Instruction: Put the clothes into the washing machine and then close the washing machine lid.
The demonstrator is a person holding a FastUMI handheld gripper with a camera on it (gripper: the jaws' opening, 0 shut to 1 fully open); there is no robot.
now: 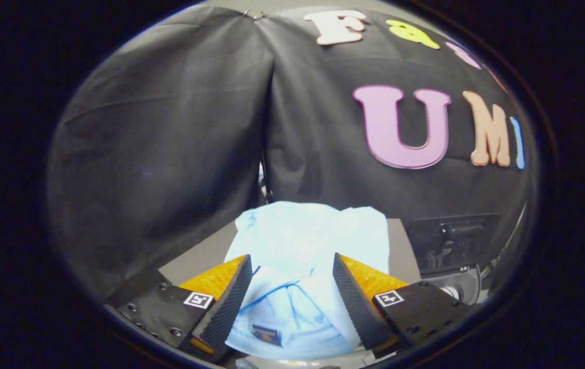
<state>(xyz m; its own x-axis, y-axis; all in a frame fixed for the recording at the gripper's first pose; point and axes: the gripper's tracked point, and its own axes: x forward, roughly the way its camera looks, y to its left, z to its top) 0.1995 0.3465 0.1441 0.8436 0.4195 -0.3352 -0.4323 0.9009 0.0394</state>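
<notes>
Item: shirt [305,241]. Pale blue, folded, buttoned front up. It lies flat on a grey table [197,259]. The collar end, with a small dark label inside the neck, is nearest the gripper; the body runs away from it toward the booth's black wall. Its long axis therefore lines up with the fingers rather than crossing them.

Item: gripper [292,269]. Held over the collar end of the shirt. The jaws stand wide apart, one finger on each side of the collar, with shirt cloth showing in the gap between them. Neither finger visibly presses on the cloth. Whether the tips touch the shirt or hang just above it cannot be told.

Item: dark unit with a handle-like part [454,241]. It sits beyond the right finger, beside the far right corner of the table. Possibly part of the washing machine; too dim to say. A rounded grey piece [464,287] sits just beside the right finger.

Judgement: the clothes are not yet in the machine, and the pick-up is the step in hand. The shirt lies dead ahead and under the jaws, so closing them here would likely pinch the collar.
</notes>
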